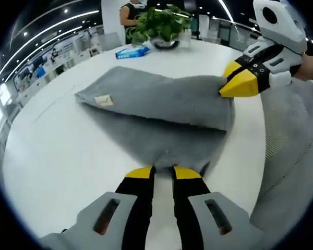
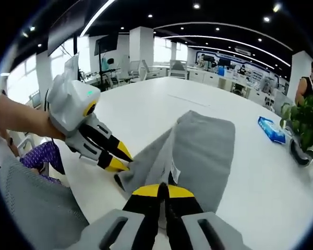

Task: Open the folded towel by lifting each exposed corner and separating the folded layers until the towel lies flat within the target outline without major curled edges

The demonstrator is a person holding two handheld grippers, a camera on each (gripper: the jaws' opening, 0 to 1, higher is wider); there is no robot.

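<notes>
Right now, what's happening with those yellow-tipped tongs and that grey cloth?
A person holds a two-jaw gripper in each hand and is unfolding a grey towel on a white table. The left gripper is closed on the towel's near edge, and the right gripper pinches another corner beside it. The towel is folded in layers, not flat yet. Farther back on the table are a potted plant and a blue packet.

Grey towel: soft, matt, napped cloth. White table: smooth, faint sheen. Left gripper: matt black-yellow plastic.
</notes>
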